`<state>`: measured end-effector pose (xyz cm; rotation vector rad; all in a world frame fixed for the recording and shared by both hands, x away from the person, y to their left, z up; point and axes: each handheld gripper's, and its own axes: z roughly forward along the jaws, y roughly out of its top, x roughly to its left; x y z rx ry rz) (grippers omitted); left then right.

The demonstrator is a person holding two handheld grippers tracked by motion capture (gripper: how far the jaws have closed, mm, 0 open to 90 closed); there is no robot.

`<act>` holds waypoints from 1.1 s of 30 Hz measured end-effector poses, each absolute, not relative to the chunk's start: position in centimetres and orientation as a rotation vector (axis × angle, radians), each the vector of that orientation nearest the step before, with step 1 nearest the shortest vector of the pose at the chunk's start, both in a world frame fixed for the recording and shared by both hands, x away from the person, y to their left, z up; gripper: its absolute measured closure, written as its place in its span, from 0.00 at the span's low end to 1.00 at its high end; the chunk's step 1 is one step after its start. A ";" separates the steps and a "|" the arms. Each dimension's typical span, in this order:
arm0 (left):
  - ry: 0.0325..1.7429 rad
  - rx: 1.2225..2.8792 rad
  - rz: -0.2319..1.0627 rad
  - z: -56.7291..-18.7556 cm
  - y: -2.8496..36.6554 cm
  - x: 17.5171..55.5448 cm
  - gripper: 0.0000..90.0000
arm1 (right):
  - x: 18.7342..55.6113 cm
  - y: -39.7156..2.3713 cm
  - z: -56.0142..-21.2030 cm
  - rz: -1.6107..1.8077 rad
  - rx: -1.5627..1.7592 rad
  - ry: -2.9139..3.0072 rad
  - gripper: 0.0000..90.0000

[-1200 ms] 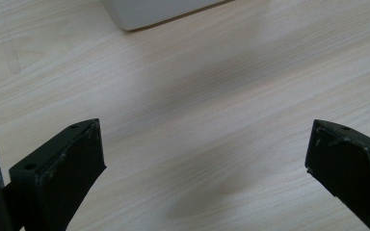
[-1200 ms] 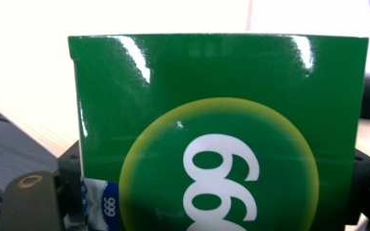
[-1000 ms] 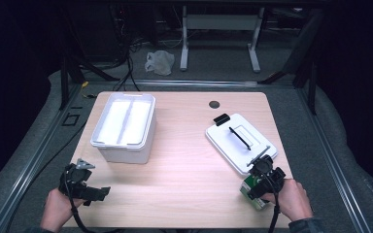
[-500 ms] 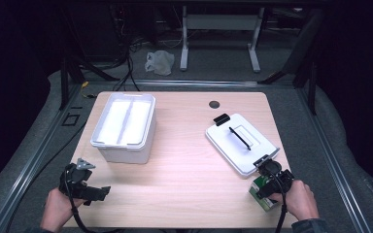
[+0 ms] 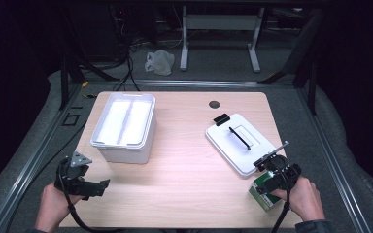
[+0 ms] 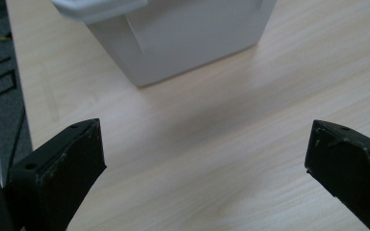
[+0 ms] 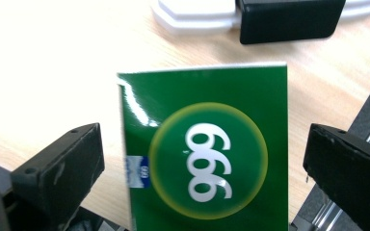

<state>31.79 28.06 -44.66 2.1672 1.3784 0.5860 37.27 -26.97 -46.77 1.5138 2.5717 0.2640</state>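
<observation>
A: Green box (image 7: pixel 204 159) lies at the table's (image 5: pixel 194 145) near right corner, beside the white lid (image 5: pixel 240 141).
B: Right gripper (image 7: pixel 202 159) jaws just opened wide, straddling it, not touching. Probably light, glossy cardboard; grip the long side edges gently.

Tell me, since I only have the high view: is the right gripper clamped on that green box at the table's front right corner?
Observer: No. In the right gripper view the right gripper has just been opening its jaws. The green box sits between them with a gap on each side.
Operator: Any marking on the box?
Observer: A yellow-ringed circle with 999 in white.
Operator: And the left gripper?
Observer: In its own view the left gripper is open, with only bare table between the jaws and the white bin ahead.
</observation>
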 end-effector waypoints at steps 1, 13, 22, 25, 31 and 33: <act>1.368 2.164 0.599 -44.0 27.9 31.9 0.00 | 37.2 -26.9 -46.7 0.277 1.507 2.569 0.01; 1.384 2.208 0.409 -39.6 26.7 40.0 0.00 | 37.5 -26.9 -45.9 0.322 1.496 2.527 0.03; 1.506 2.203 0.328 -38.8 25.5 46.8 0.00 | 37.7 -27.1 -45.9 0.330 1.494 2.513 0.03; 1.570 2.227 0.285 -39.3 24.9 49.2 0.00 | 37.8 -27.0 -45.9 0.334 1.487 2.510 0.03; 1.669 2.266 0.255 -39.8 24.1 52.1 0.01 | 37.9 -26.8 -45.9 0.337 1.476 2.517 0.04; 1.697 2.266 0.235 -39.9 23.7 52.9 0.02 | 37.9 -26.8 -45.9 0.336 1.476 2.516 0.04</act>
